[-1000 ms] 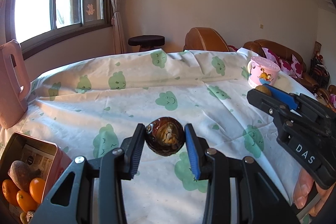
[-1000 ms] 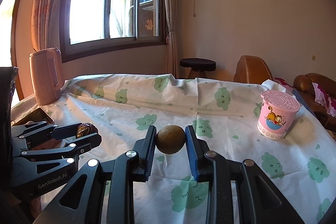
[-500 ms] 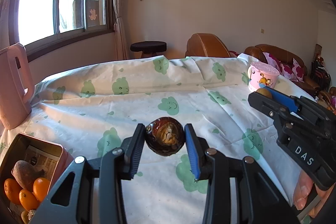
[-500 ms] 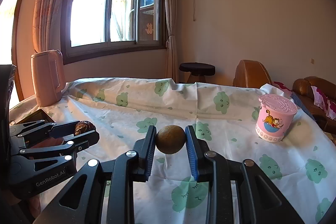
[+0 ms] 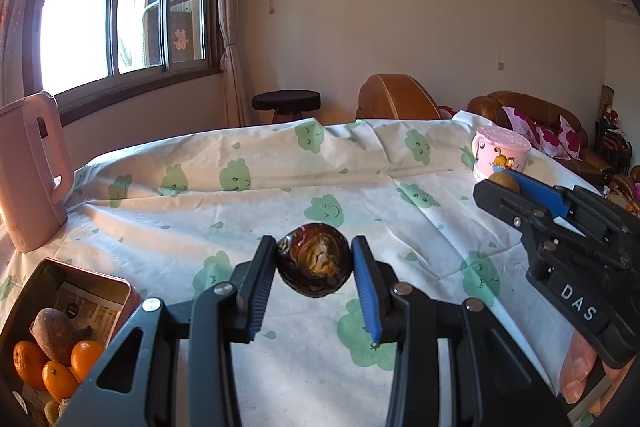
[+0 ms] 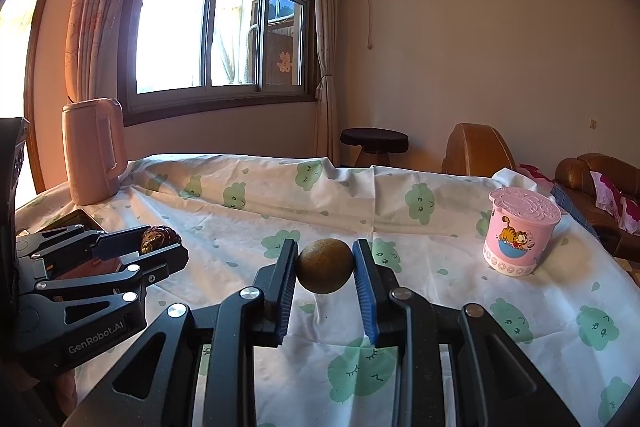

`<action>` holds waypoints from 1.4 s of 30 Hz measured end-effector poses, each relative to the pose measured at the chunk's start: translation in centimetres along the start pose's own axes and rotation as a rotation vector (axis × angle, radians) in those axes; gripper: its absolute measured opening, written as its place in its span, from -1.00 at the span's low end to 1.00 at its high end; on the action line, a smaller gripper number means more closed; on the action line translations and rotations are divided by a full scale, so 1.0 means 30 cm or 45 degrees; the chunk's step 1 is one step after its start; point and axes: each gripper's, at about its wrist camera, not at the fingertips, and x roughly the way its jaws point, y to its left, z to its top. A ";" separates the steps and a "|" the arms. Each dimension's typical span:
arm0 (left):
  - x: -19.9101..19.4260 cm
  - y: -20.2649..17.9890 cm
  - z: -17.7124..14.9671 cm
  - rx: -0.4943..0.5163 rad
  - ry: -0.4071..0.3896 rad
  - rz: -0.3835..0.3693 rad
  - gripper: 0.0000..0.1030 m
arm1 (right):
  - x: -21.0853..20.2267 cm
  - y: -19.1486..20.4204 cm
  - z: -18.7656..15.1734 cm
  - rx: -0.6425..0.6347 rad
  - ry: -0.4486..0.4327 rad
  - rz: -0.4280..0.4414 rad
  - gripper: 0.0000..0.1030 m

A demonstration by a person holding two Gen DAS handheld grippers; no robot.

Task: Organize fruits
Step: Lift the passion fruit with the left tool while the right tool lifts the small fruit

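Observation:
My left gripper (image 5: 315, 259) is shut on a dark brown, shiny round fruit (image 5: 315, 259), held above the tablecloth. The same fruit (image 6: 159, 238) shows in the right wrist view, low on the left, with the left gripper (image 6: 160, 241) clamped on it. My right gripper (image 6: 325, 265) is shut on a dull olive-brown round fruit (image 6: 325, 265), also held off the table. In the left wrist view that fruit (image 5: 503, 182) peeks out of the right gripper (image 5: 506, 185) at the right. A red tin box (image 5: 120, 287) at lower left holds several oranges (image 5: 56, 367) and a brown fruit.
A pink kettle (image 5: 30, 171) stands at the table's far left. A pink cartoon cup with a lid (image 6: 520, 231) stands at the right. The table (image 5: 280, 187) wears a white cloth with green cloud prints. A stool, armchair and sofa lie beyond the far edge.
Both views have tipped upward a little, so more wall shows. Each gripper still holds its fruit, and neither hand has shifted noticeably.

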 end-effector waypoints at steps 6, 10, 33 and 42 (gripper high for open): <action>-0.012 0.003 -0.002 -0.005 -0.022 0.008 -0.22 | -0.014 0.004 -0.004 -0.005 -0.018 0.000 -0.42; -0.022 0.003 -0.001 -0.004 -0.042 0.018 -0.22 | -0.023 0.007 -0.006 -0.006 -0.031 0.004 -0.42; -0.098 0.027 -0.028 -0.029 -0.103 0.045 -0.22 | -0.074 0.034 -0.012 -0.030 -0.098 0.017 -0.42; -0.186 0.093 -0.075 -0.050 -0.106 0.043 -0.22 | -0.085 0.093 -0.012 -0.024 -0.065 0.097 -0.42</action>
